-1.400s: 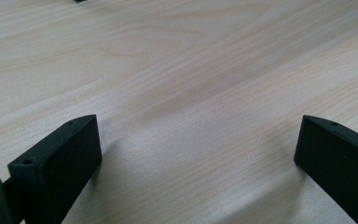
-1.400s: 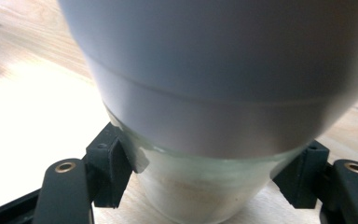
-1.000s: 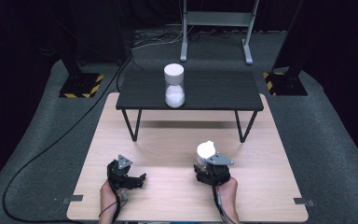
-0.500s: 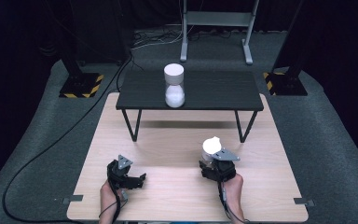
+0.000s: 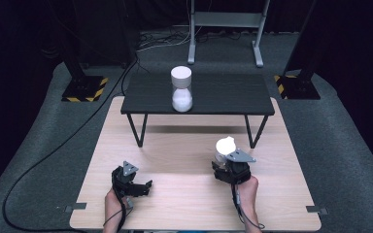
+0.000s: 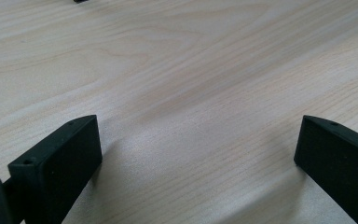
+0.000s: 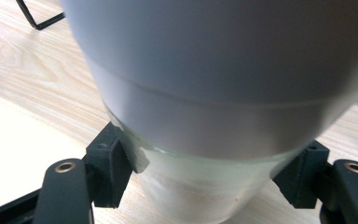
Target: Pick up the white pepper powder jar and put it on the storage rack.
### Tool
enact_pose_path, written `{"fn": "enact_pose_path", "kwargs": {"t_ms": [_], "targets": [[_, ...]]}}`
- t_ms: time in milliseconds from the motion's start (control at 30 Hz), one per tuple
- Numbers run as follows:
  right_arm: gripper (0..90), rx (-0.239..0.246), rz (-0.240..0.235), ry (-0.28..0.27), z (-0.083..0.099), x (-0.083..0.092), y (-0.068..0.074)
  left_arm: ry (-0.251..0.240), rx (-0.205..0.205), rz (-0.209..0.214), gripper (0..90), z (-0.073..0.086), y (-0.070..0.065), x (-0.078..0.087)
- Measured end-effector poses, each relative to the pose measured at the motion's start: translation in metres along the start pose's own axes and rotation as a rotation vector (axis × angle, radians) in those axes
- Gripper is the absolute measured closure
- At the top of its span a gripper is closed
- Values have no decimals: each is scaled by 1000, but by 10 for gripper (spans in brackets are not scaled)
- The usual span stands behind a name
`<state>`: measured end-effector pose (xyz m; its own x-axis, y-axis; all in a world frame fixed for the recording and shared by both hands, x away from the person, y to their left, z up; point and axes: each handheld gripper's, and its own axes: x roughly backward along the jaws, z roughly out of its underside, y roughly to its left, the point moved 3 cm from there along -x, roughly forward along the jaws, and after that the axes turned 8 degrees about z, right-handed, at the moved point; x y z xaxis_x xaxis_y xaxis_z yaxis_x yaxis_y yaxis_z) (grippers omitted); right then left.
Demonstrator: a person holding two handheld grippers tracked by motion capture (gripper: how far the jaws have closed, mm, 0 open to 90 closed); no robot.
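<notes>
My right gripper [image 5: 223, 156] is shut on a white-capped glass container [image 5: 225, 144], holding it just above the wooden table [image 5: 184, 204] at the front right. In the right gripper view the two black jaws clamp the clear glass body [image 7: 200, 186] just under the wide white cap [image 7: 205, 70]. A second white container [image 5: 181, 89], with a white cap and a narrow waist, stands upright on the small black table [image 5: 223, 94] farther back. At the front left my left gripper [image 5: 142, 186] rests low over the wood. It is open, with bare wood between its fingers [image 6: 60, 158].
The black table stands on thin metal legs [image 5: 137, 130] across the back of the wooden table. A black cable [image 5: 53, 150] runs over the grey floor at the left. Yellow-striped stand bases [image 5: 85, 90] sit on the floor on both sides.
My right gripper has lifted the white-capped container, which has moved up and a little to the right in the high view. The left gripper has stayed in place.
</notes>
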<state>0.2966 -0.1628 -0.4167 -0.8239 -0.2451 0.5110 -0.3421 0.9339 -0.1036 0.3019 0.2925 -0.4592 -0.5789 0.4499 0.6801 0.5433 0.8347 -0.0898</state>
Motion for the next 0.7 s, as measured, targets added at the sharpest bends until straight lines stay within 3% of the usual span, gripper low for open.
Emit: {"fn": "enact_pose_path", "kwargs": {"t_ms": [700], "targets": [[302,16,1,-7,-17,8,-9,1,10,-2,4,0,-1,0]]}}
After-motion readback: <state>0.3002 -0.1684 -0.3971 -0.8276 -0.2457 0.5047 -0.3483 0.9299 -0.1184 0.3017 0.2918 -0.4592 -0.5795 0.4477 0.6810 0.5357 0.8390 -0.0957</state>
